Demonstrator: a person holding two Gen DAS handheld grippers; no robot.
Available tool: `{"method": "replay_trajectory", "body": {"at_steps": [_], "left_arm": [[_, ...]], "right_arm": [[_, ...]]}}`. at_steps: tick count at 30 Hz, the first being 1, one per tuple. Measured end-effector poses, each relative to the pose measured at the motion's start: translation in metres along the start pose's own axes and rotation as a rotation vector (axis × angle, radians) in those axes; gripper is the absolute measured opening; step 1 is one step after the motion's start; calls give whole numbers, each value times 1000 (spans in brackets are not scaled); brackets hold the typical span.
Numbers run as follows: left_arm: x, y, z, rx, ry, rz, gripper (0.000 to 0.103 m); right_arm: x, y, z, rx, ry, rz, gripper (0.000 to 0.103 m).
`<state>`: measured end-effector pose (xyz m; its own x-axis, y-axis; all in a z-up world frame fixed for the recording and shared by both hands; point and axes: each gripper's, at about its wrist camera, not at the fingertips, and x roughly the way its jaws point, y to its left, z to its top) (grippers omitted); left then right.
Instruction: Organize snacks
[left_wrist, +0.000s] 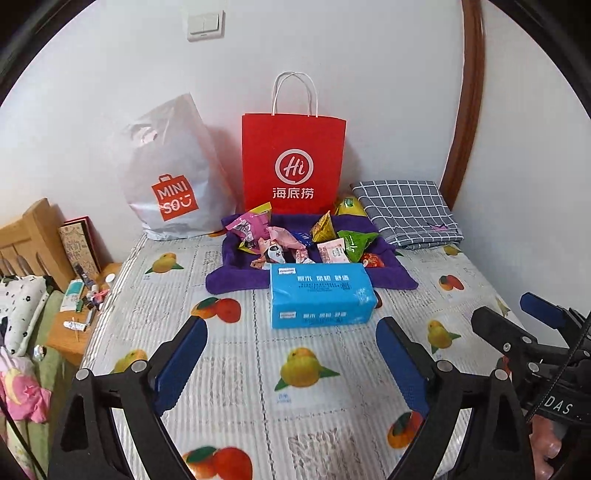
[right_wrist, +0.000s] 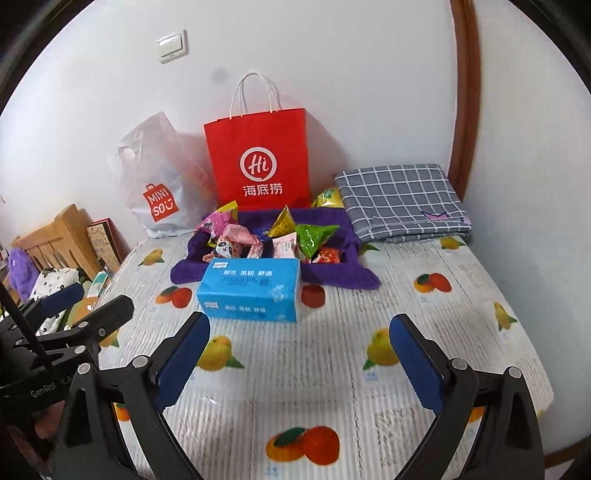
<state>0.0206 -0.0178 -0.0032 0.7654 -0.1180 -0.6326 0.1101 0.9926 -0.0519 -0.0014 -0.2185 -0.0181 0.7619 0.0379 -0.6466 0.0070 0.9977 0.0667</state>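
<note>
Several wrapped snacks (left_wrist: 295, 236) (right_wrist: 273, 236) lie in a heap on a purple towel (left_wrist: 236, 280) (right_wrist: 347, 277) at the back of a fruit-print table. A blue tissue pack (left_wrist: 319, 295) (right_wrist: 251, 290) lies at the towel's front edge. A red paper bag (left_wrist: 293, 162) (right_wrist: 258, 158) stands upright behind the heap. My left gripper (left_wrist: 291, 332) is open and empty, above the table in front of the tissue pack. My right gripper (right_wrist: 301, 332) is open and empty too, beside the left one, which shows at the left of the right wrist view (right_wrist: 85, 306).
A white Miniso plastic bag (left_wrist: 170, 173) (right_wrist: 159, 184) leans on the wall left of the red bag. A folded grey checked cloth (left_wrist: 406, 210) (right_wrist: 402, 195) lies at the back right. A wooden bedside stand with small items (left_wrist: 85, 302) is left of the table.
</note>
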Motion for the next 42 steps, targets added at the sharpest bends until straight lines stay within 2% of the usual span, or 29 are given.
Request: {"method": "replay_trajectory", "body": {"at_steps": [12, 42], "left_arm": [[-23, -10, -12, 6, -25, 27, 93], [-24, -10, -14, 2, -25, 17, 93]], "right_arm": [[-29, -1, -15, -20, -35, -14, 97], [-33, -1, -19, -20, -38, -9, 97]]}}
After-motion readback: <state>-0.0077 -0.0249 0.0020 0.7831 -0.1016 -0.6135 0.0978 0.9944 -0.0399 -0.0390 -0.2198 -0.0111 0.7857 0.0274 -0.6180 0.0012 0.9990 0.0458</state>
